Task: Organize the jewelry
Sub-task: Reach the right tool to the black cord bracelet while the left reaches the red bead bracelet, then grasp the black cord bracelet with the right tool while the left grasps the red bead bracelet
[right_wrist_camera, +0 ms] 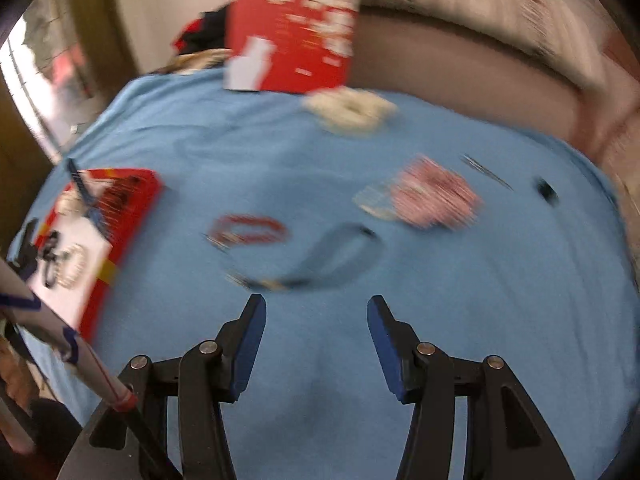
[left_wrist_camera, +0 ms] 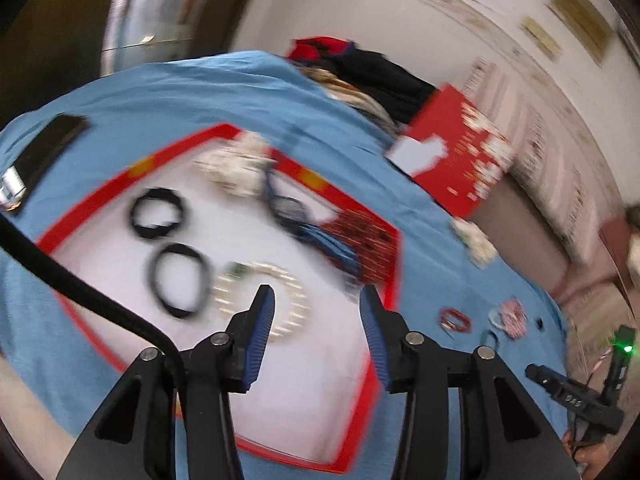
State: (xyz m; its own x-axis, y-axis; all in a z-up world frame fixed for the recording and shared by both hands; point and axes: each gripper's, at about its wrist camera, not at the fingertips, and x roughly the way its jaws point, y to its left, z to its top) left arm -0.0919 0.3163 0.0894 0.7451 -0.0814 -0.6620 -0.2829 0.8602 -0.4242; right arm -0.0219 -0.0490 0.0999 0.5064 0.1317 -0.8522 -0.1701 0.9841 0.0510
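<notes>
A white tray with a red rim [left_wrist_camera: 96,200] lies on a blue cloth [left_wrist_camera: 200,92]. In it are two black bracelets [left_wrist_camera: 158,216] [left_wrist_camera: 178,282], a pearl bracelet [left_wrist_camera: 294,300], a white bead pile [left_wrist_camera: 236,164], a blue necklace [left_wrist_camera: 296,216] and a red beaded piece [left_wrist_camera: 364,240]. My left gripper [left_wrist_camera: 318,296] hangs open and empty over the tray, just in front of the pearl bracelet. My right gripper [right_wrist_camera: 316,312] is open and empty over bare cloth. Just beyond it lie a dark blue bracelet [right_wrist_camera: 340,252], a red bracelet [right_wrist_camera: 248,230] and a pink bead pile [right_wrist_camera: 436,196]. The tray [right_wrist_camera: 132,224] is at its left.
A red box [right_wrist_camera: 296,36] stands at the cloth's far edge beside dark clothing [left_wrist_camera: 380,76]. A white bead heap [right_wrist_camera: 352,110], a thin pin [right_wrist_camera: 488,172] and a small black item [right_wrist_camera: 546,190] lie on the cloth. A black case [left_wrist_camera: 48,148] sits left of the tray.
</notes>
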